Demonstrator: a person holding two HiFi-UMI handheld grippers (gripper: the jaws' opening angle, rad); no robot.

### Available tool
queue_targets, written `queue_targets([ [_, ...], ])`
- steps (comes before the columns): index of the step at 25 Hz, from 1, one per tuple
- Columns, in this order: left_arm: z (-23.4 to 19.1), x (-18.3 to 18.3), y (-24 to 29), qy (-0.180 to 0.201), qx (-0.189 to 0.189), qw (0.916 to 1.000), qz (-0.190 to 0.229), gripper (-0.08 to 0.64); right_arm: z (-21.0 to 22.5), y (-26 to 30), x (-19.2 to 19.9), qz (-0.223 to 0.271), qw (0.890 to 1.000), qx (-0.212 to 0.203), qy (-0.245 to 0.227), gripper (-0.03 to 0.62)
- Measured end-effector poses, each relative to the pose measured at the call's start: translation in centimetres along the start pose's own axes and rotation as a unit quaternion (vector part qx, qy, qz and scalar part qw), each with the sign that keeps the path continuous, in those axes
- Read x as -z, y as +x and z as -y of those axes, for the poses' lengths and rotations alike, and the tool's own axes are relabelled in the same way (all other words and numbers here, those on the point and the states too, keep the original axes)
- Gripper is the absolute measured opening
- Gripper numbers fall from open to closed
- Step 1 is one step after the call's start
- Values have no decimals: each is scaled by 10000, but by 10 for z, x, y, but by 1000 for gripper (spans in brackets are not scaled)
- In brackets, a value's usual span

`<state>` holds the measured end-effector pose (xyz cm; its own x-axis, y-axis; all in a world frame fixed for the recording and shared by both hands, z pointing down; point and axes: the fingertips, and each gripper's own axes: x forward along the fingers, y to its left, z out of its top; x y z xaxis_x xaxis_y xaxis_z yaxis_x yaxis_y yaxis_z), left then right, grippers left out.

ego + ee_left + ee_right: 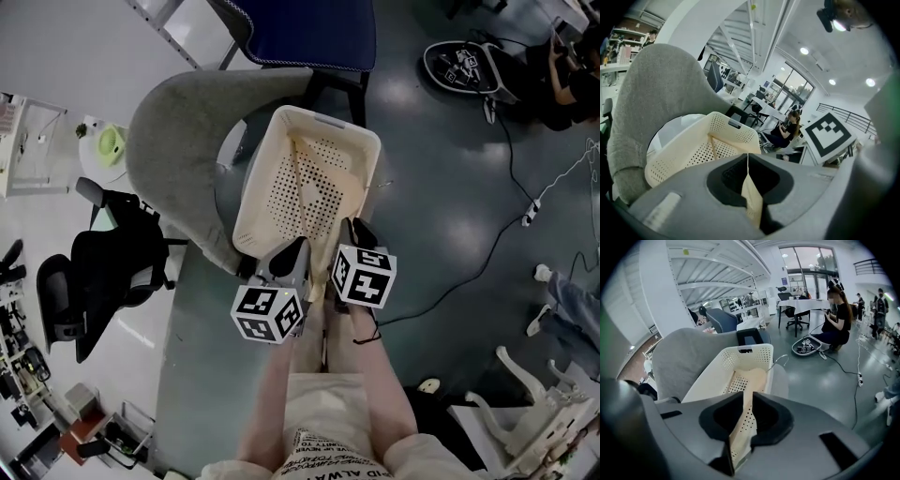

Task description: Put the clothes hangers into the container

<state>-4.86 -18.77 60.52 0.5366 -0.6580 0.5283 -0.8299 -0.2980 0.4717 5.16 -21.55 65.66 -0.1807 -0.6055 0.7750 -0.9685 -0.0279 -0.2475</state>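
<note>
A cream perforated basket rests on the seat of a grey chair. A pale wooden hanger lies inside it, and its wire hook reaches over the right rim. Both grippers sit side by side at the basket's near edge. My left gripper is shut on a thin wooden hanger piece that stands on edge between its jaws. My right gripper is shut on a broad wooden hanger arm that runs forward into the basket. Which hanger parts join, I cannot tell.
A blue chair stands behind the basket and a black office chair to the left. Cables trail across the grey floor on the right. A person crouches by an open black case at the far right.
</note>
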Motion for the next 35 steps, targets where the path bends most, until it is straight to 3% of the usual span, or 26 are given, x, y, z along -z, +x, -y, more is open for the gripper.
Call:
queue_targets([
  [5,15,-15,-15,124,137,9996,217,25,-12,-21,-21,285,9982,-493,-182,23],
  [11,35,-51,-34,487,410,9971,426,25,-36,-58,-62,760,9870,-1144,-828,6],
  [18,48,-94,-57,694,509,9930,813,25,-54,-100,-105,1296,9745,-1658,-776,5],
  [25,60,-132,-78,965,587,9870,1144,25,-72,-129,-152,1731,9587,-1930,-1174,5],
  [29,64,-149,-91,1144,593,9836,1263,25,-81,-146,-167,1885,9480,-2013,-1587,5],
  [35,71,-184,-113,1491,506,9743,1613,25,-92,-180,-187,2299,9305,-2210,-1806,5],
])
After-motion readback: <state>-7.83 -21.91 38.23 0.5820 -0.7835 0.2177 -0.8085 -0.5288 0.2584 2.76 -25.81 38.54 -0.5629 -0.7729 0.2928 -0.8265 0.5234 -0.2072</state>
